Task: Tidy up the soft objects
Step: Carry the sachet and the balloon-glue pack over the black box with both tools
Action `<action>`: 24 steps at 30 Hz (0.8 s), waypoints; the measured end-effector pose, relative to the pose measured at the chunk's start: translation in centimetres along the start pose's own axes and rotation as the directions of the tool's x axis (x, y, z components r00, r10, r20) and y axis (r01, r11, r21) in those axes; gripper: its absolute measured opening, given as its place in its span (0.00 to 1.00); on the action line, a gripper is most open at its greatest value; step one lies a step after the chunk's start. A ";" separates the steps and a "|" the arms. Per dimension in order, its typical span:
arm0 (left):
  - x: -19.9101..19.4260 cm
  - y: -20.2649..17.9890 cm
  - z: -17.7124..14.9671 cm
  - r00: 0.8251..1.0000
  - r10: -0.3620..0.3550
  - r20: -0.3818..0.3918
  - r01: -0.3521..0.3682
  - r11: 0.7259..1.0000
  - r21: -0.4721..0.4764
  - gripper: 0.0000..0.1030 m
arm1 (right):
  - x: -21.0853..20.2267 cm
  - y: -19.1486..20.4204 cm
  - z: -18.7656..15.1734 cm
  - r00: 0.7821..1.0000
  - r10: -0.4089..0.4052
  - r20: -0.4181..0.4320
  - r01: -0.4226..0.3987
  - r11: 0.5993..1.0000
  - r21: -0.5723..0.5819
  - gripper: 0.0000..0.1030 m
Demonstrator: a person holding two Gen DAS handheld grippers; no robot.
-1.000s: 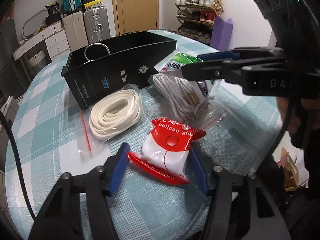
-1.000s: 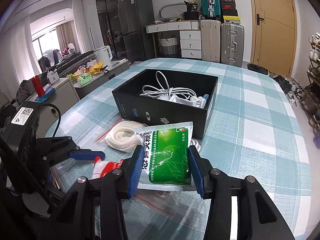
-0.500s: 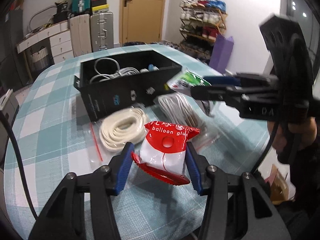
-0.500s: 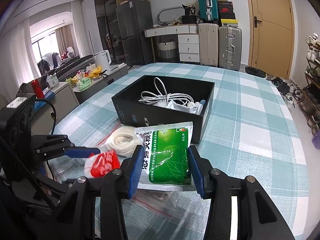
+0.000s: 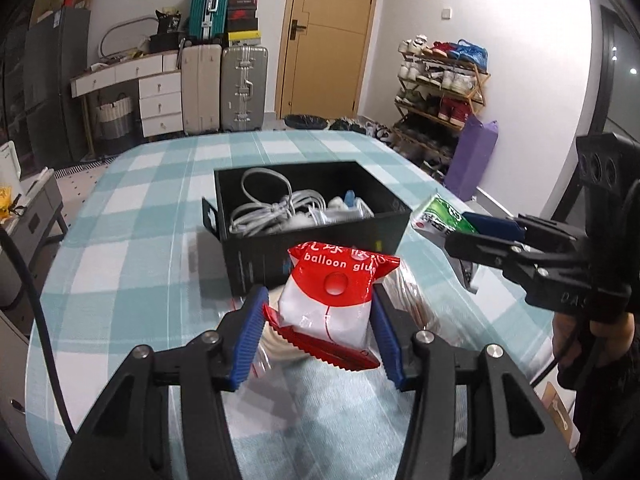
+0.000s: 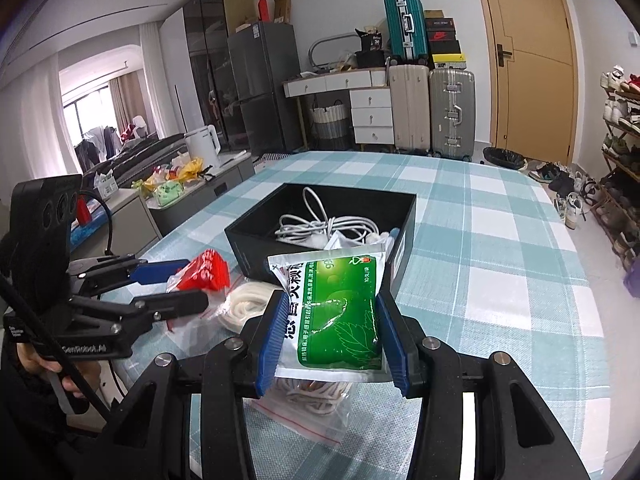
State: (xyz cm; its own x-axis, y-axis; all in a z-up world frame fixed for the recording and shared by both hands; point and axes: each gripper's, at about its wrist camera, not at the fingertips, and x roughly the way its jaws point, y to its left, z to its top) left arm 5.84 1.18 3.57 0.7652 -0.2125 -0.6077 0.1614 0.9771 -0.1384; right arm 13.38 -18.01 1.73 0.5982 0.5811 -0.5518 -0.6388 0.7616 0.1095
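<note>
My left gripper [image 5: 320,332] is shut on a red and white balloon glue packet [image 5: 332,304] and holds it above the table, just in front of the black box [image 5: 320,240]. My right gripper [image 6: 332,336] is shut on a green and white sachet [image 6: 336,312], also lifted near the box [image 6: 248,248]. The box holds white cables [image 5: 272,208]. Two clear zip bags of white rope lie on the table under the grippers, one [image 6: 244,304] near the box, the other [image 6: 316,400] partly hidden below the sachet.
The table has a teal checked cloth [image 5: 140,240]. Each gripper shows in the other's view: the right one [image 5: 520,256] at the right, the left one [image 6: 132,292] at the left. Suitcases, drawers and a shoe rack stand behind the table.
My left gripper has lifted the balloon glue packet off the table and moved it up toward the box. My right gripper holds the green sachet slightly higher and closer to the box.
</note>
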 end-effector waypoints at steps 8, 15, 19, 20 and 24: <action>0.3 1.2 2.0 0.998 0.036 0.043 -0.035 0.999 -0.034 0.49 | -0.5 -0.1 1.0 0.999 -0.006 0.044 0.005 1.000 0.017 0.44; 1.0 1.6 3.5 0.996 0.055 0.065 -0.053 0.998 -0.040 0.49 | 0.2 -0.2 2.5 0.998 -0.013 0.054 0.012 1.000 0.026 0.44; 1.6 1.8 4.6 0.995 0.073 0.074 -0.071 0.997 -0.041 0.49 | 0.8 -0.2 3.5 0.998 -0.016 0.061 0.014 0.999 0.029 0.44; 1.8 1.9 4.7 0.994 0.078 0.077 -0.075 0.996 -0.042 0.49 | 0.9 -0.1 3.7 0.998 -0.015 0.062 0.013 0.999 0.029 0.44; 2.4 2.2 5.6 0.993 0.094 0.078 -0.091 0.995 -0.048 0.49 | 1.6 -0.1 4.8 0.998 -0.019 0.067 0.016 0.999 0.034 0.44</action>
State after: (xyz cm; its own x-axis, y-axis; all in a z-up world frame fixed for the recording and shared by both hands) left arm 11.50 2.84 6.16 0.8231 -0.1182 -0.5555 0.0611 0.9909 -0.1202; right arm 16.67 -15.77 4.79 0.6409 0.5847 -0.4974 -0.6121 0.7803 0.1286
